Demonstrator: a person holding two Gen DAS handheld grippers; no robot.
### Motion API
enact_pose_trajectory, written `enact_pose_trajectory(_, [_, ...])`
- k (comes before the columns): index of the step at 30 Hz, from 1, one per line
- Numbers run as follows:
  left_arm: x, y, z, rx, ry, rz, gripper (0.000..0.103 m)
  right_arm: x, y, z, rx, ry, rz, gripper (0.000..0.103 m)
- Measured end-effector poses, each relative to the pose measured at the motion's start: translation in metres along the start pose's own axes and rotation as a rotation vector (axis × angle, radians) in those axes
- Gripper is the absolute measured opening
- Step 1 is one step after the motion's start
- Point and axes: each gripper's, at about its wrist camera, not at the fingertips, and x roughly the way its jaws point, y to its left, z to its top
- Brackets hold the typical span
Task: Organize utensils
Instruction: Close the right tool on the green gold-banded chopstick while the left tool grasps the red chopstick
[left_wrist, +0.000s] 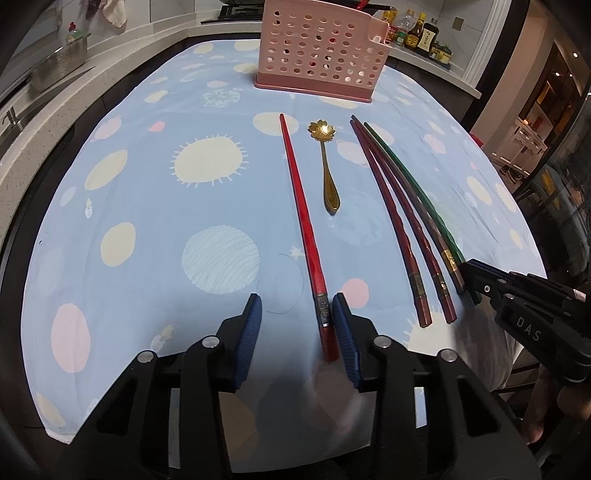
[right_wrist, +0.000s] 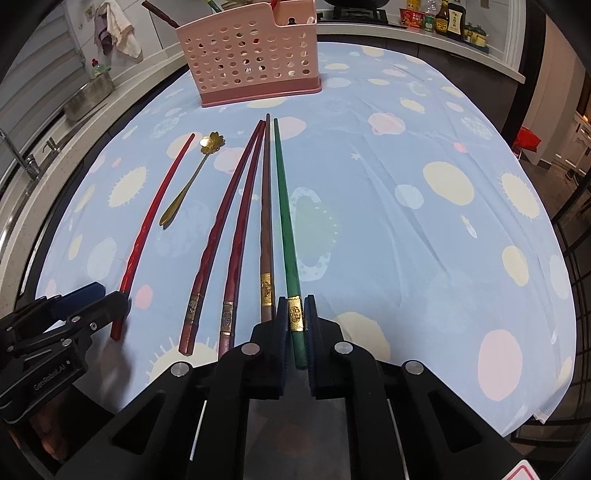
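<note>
A pink perforated utensil holder (left_wrist: 319, 51) (right_wrist: 255, 55) stands at the far side of the table, with utensils in it. On the blue cloth lie a bright red chopstick (left_wrist: 301, 225) (right_wrist: 151, 218), a gold flower spoon (left_wrist: 327, 162) (right_wrist: 192, 177), two dark red chopsticks (left_wrist: 391, 218) (right_wrist: 225, 229), a brown chopstick (right_wrist: 266, 221) and a green chopstick (left_wrist: 417, 192) (right_wrist: 284, 221). My left gripper (left_wrist: 297, 308) is open, its pads either side of the red chopstick's handle. My right gripper (right_wrist: 295, 314) is shut on the green chopstick's handle; it also shows in the left wrist view (left_wrist: 469, 269).
A counter with a metal basket (left_wrist: 59, 66) and faucet (right_wrist: 22, 155) runs along the left. Sauce bottles (left_wrist: 417, 33) (right_wrist: 439, 18) stand on the back counter. The patterned cloth (right_wrist: 424, 229) covers the table; its edge drops off at the right and near sides.
</note>
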Motion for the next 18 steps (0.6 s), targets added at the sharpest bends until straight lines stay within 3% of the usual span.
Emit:
enact_pose_trajectory(6, [0.001,0.000,0.000,-0.005,0.015,-0.066,0.008,-0.008,-0.003,0.000,0.026,-0.012,0.020,0.008])
enact_pose_trajectory(18, [-0.046,0.010,0.001,-0.016,-0.051,-0.083,0.007,-0.057,0.002,0.018,0.035,-0.116,0.073,0.007])
